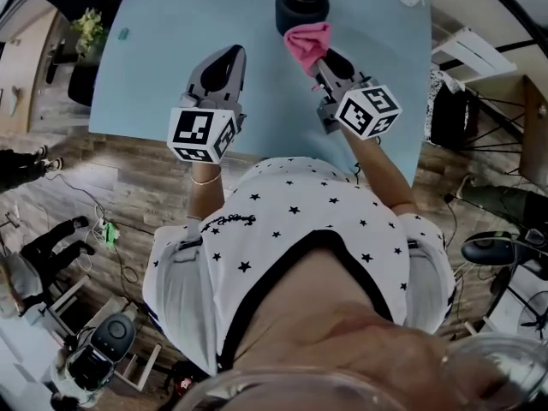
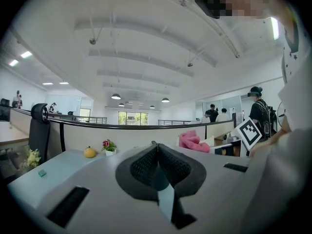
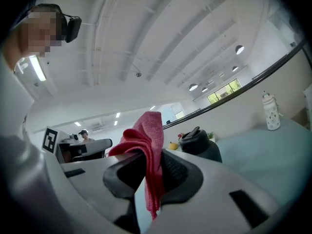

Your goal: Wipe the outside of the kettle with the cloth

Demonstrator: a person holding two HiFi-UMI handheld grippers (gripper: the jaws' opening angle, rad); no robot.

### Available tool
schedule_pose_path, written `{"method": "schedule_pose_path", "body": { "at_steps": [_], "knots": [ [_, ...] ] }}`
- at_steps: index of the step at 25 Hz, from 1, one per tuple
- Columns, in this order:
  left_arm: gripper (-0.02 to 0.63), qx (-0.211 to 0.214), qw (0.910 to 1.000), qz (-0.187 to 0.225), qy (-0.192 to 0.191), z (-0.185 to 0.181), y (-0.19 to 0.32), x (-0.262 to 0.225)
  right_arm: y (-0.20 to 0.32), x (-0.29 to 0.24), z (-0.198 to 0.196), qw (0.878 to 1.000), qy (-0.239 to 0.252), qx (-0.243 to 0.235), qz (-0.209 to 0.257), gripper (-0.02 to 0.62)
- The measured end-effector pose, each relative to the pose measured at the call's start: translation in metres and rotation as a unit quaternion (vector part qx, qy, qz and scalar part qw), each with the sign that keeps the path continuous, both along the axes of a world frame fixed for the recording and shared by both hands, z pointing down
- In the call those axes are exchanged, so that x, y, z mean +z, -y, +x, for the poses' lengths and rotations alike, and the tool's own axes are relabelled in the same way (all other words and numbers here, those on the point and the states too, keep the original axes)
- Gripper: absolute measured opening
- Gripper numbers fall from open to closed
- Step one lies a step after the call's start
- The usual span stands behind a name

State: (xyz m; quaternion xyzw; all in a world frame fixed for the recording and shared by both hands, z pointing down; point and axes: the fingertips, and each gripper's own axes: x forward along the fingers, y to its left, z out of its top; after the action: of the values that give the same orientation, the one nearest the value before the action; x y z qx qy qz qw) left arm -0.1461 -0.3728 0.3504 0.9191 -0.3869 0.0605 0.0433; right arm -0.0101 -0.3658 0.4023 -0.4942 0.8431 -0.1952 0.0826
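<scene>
A dark kettle (image 1: 301,3) stands on the pale blue table (image 1: 171,50) at the far middle; it also shows in the right gripper view as a black kettle (image 3: 199,143) with a lid. My right gripper (image 1: 318,62) is shut on a pink cloth (image 1: 306,43), held just in front of the kettle; the cloth (image 3: 148,152) hangs pinched between the jaws. My left gripper (image 1: 224,65) is over the table to the left of the kettle, shut with nothing in it; its closed jaws point level, with the pink cloth (image 2: 193,141) off to the right.
A small teal object (image 1: 124,33) lies on the table's left part. A yellow fruit (image 2: 89,152) and a small flower pot (image 2: 108,146) sit near a partition. A white bottle (image 3: 271,112) stands at the right. Chairs and cables crowd the floor around.
</scene>
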Motion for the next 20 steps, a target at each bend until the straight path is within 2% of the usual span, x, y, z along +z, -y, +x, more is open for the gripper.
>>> {"method": "schedule_pose_path", "body": {
  "at_steps": [3, 11, 20],
  "knots": [
    [0.029, 0.005, 0.9999, -0.009, -0.001, -0.009, 0.023, 0.005, 0.027, 0.014, -0.014, 1.000, -0.011, 0.016, -0.018, 0.072],
    [0.029, 0.018, 0.9995, -0.025, -0.005, -0.006, 0.055, 0.025, 0.072, 0.056, -0.031, 0.995, -0.049, 0.058, -0.063, 0.072],
    [0.029, 0.002, 0.9983, -0.058, -0.011, -0.024, 0.069, 0.050, 0.104, 0.082, -0.030, 0.987, -0.051, 0.112, -0.103, 0.071]
  ]
}}
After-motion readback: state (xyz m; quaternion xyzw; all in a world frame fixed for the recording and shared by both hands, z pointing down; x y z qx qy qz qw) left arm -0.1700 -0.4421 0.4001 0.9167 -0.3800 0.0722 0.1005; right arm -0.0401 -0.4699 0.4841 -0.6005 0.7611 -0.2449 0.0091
